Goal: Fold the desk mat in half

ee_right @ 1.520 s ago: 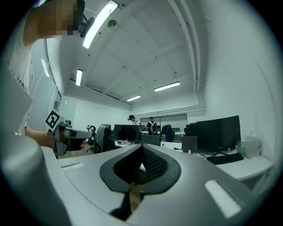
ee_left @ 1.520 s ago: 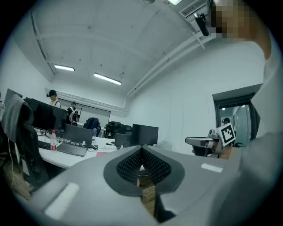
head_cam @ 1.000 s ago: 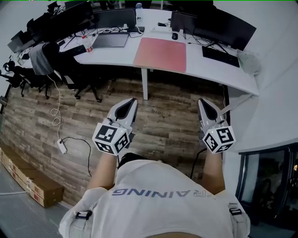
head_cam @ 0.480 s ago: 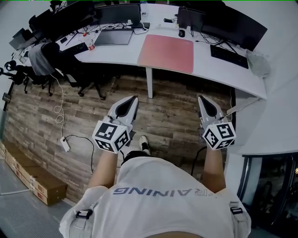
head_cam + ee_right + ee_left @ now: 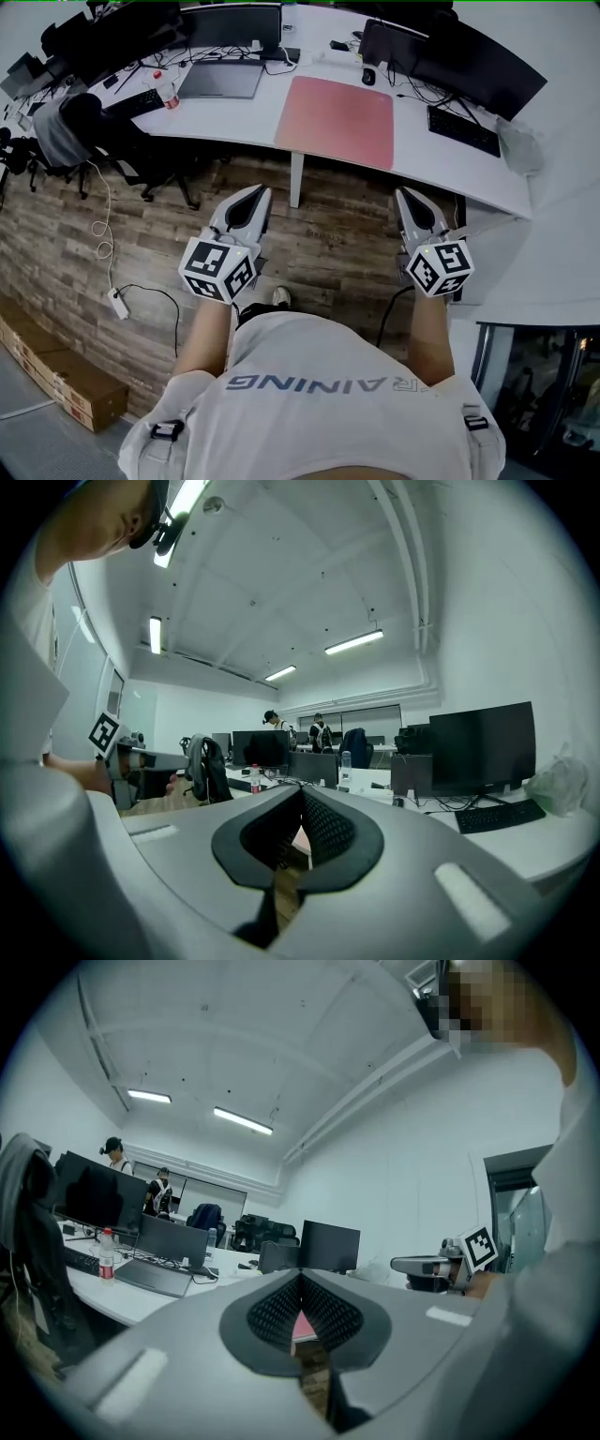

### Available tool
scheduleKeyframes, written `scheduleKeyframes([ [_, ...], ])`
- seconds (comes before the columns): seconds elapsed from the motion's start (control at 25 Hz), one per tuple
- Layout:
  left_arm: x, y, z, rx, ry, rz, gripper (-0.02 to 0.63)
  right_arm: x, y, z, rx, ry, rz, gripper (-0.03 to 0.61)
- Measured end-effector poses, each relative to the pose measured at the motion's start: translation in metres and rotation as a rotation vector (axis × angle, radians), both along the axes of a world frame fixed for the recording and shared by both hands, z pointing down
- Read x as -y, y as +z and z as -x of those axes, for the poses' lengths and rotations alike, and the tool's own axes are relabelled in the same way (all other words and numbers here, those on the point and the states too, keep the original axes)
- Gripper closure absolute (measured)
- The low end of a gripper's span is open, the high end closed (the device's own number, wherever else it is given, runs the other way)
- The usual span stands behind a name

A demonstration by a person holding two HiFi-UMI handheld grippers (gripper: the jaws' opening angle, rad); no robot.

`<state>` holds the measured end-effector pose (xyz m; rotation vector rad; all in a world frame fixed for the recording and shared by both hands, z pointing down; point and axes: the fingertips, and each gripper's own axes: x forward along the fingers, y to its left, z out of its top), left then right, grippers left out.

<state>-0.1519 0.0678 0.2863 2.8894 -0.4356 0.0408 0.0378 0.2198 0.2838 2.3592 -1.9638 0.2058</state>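
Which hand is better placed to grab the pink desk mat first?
Right, slightly: the right tool sits closer to the desk mat than the left tool; both are shut, empty and short of the desk.

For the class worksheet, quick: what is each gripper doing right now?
Left gripper: closed, holding nothing.
Right gripper: closed, holding nothing.

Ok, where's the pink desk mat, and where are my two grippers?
desk mat (image 5: pixel 336 120), head view, middle of its pink top.
left gripper (image 5: pixel 256 192), head view, tip where its jaws meet.
right gripper (image 5: pixel 405 194), head view, tip where its jaws meet.
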Motion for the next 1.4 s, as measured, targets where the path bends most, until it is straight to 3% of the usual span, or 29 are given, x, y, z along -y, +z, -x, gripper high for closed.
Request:
scheduleKeyframes([
  [0.52,0.104,0.02,-0.024,0.036,-0.042,0.037,0.615,0.118,0.037,-0.013,0.029,-0.087,0.082,0.561],
  [0.68,0.127,0.02,-0.048,0.054,-0.066,0.029,0.615,0.15,0.04,-0.042,0.059,-0.111,0.075,0.561],
  [1.0,0.162,0.016,-0.092,0.081,-0.201,0.018,0.615,0.217,0.045,-0.101,0.063,-0.253,0.069,0.561],
  [1.4,0.174,0.021,-0.169,0.132,-0.313,0.019,0.615,0.26,0.063,-0.187,0.087,-0.377,0.101,0.561],
])
